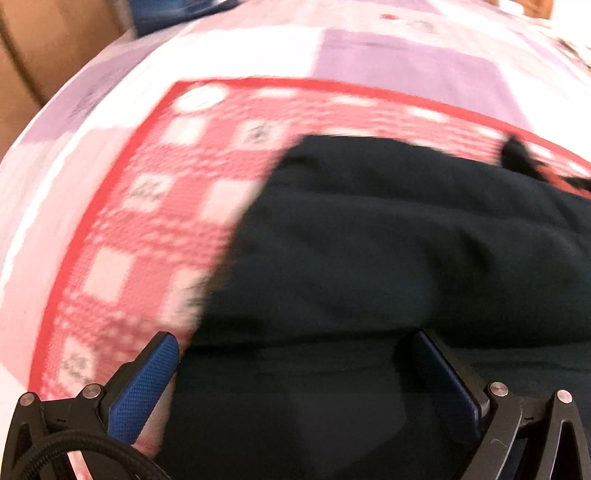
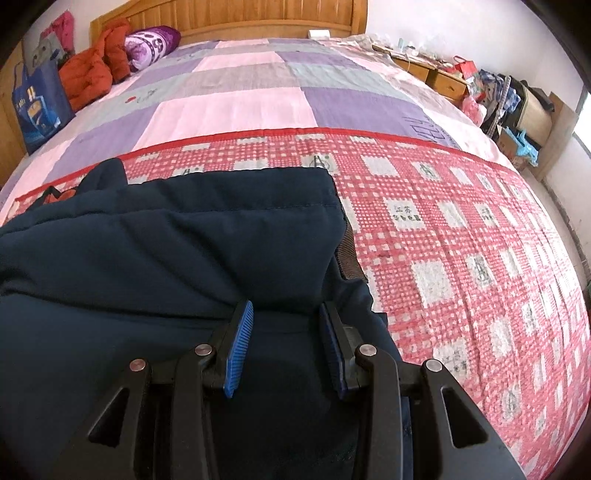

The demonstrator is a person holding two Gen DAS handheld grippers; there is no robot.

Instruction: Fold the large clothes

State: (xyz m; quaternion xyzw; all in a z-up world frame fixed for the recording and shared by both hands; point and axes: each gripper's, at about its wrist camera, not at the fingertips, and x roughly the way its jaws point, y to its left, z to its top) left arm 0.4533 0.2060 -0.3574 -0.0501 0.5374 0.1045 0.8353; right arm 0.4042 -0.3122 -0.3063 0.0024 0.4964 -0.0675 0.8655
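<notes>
A large dark navy garment lies on a red-and-white checked cloth on the bed. It also fills the lower right of the blurred left wrist view. My left gripper is open wide, its blue fingers over the garment's left edge, nothing between them. My right gripper is open, its blue fingers resting over the garment near its right edge, with fabric lying between them but not pinched.
The bed has a pink and purple patchwork cover and a wooden headboard. A blue bag, an orange jacket and a purple pillow sit at the far left. Cluttered furniture stands right.
</notes>
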